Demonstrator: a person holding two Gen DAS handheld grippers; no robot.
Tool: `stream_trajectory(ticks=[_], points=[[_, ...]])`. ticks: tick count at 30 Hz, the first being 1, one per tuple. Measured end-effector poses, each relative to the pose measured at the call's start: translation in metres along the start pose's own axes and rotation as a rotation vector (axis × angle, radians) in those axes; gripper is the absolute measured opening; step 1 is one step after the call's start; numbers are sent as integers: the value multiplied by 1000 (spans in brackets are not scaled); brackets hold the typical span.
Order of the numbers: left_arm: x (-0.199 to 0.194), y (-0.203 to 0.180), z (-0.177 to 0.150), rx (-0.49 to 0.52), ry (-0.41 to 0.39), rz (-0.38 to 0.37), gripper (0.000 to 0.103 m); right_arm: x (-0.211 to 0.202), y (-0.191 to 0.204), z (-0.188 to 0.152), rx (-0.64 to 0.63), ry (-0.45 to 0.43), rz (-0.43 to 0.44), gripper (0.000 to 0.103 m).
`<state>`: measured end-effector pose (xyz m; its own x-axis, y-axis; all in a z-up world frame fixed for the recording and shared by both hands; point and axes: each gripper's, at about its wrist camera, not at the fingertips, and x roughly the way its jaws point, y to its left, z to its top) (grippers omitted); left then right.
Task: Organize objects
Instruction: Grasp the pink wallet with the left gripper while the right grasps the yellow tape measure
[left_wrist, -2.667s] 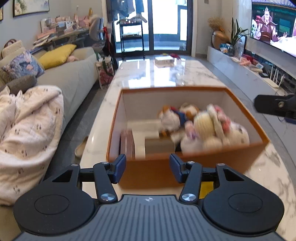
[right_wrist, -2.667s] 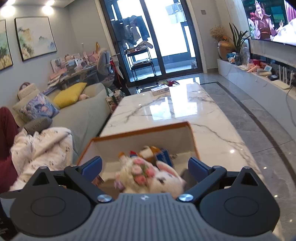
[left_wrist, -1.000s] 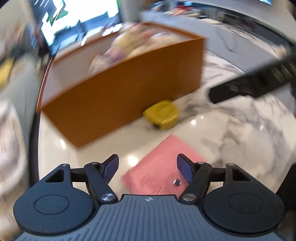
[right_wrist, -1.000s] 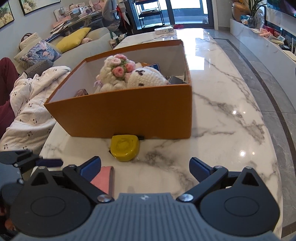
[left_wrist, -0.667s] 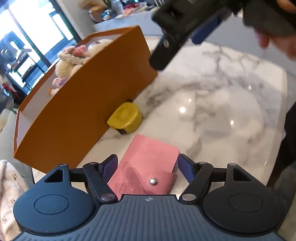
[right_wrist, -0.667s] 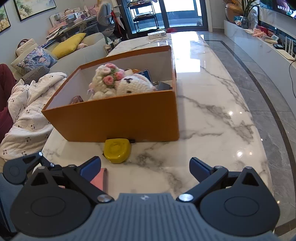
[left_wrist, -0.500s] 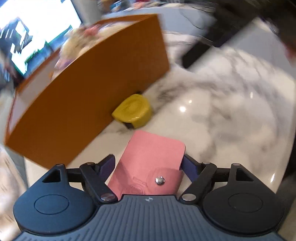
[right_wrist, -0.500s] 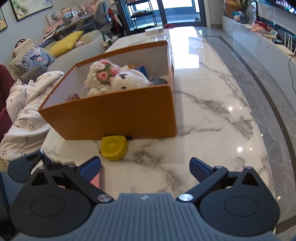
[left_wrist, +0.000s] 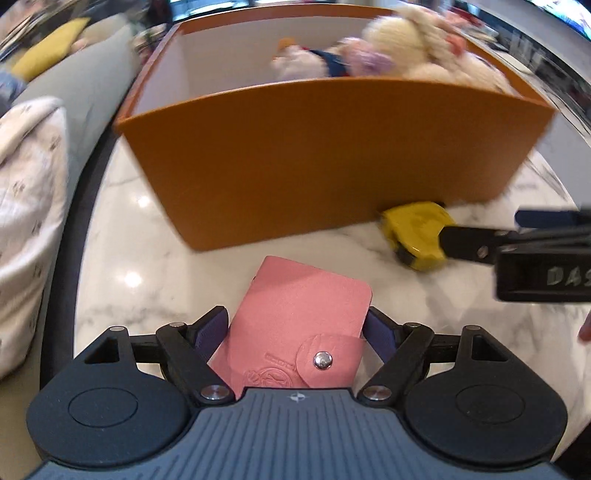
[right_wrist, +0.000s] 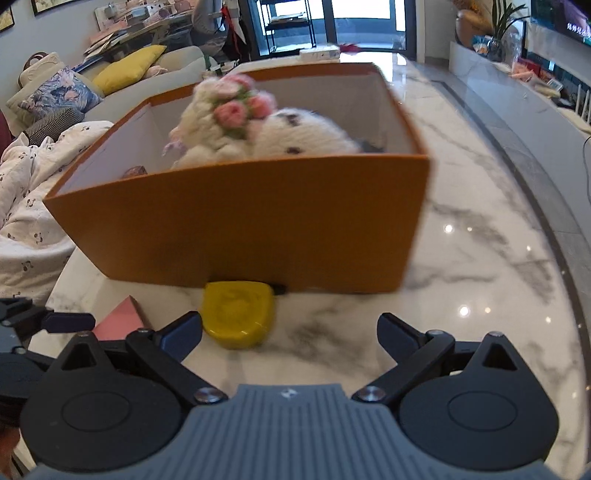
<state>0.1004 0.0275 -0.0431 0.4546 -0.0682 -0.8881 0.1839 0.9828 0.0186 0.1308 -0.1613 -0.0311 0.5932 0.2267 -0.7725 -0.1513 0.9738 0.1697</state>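
The marble table (right_wrist: 480, 258) carries every item in the work area. An orange box (left_wrist: 332, 147) stands open-topped near the table's near end, with its long side wall facing both cameras. Plush toys (right_wrist: 258, 125), one of them cream with pink knitted roses, are piled inside the box and rise above its rim. A sofa (right_wrist: 110, 74) with a yellow cushion and a white blanket (left_wrist: 26, 221) lie beyond the left edge of the table. The left gripper (left_wrist: 297, 328) is lowered over a pink card holder (left_wrist: 299, 321) that lies flat on the marble just in front of the box. The card holder's long axis runs near-to-far, tilted slightly to the right at its far end; its snap-button flap is at the near end, toward the camera. The blue finger pads stand on either side of the holder, at or just beside its long edges; whether they are pressing it cannot be told. The right gripper (right_wrist: 290, 328) is spread wide and holds nothing. A yellow tape measure (right_wrist: 238, 314) lies against the foot of the box wall, just beyond the right gripper's left finger (right_wrist: 181, 334), to the right of the card holder.
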Motion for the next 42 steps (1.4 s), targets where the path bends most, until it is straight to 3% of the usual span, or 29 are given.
stream_trajectory(ticks=[6, 11, 13, 15, 22, 24, 28, 38, 42], points=[[0, 4, -1, -16, 11, 33, 94, 26, 17, 4, 22, 43, -16, 90], [-1, -3, -8, 60, 12, 69, 96, 37, 30, 4, -12, 37, -67, 89], [-1, 1, -10, 32, 9, 54, 97, 39, 37, 5, -43, 27, -97, 77], [1, 4, -8, 21, 17, 42, 97, 41, 44, 4, -76, 27, -115, 73], [-2, 12, -12, 4, 26, 33, 98, 39, 52, 1, -130, 31, -130, 64], [-4, 14, -15, 2, 21, 32, 98, 38, 50, 2, -123, 34, -124, 64], [-4, 17, -9, 1, 91, 20, 98, 35, 49, 0, -130, 39, -127, 64], [-10, 21, -23, 80, 83, -29, 98, 30, 44, -10, -152, 47, -115, 71], [-11, 19, -21, 78, 159, -36, 98, 29, 44, -11, -163, 41, -110, 71]])
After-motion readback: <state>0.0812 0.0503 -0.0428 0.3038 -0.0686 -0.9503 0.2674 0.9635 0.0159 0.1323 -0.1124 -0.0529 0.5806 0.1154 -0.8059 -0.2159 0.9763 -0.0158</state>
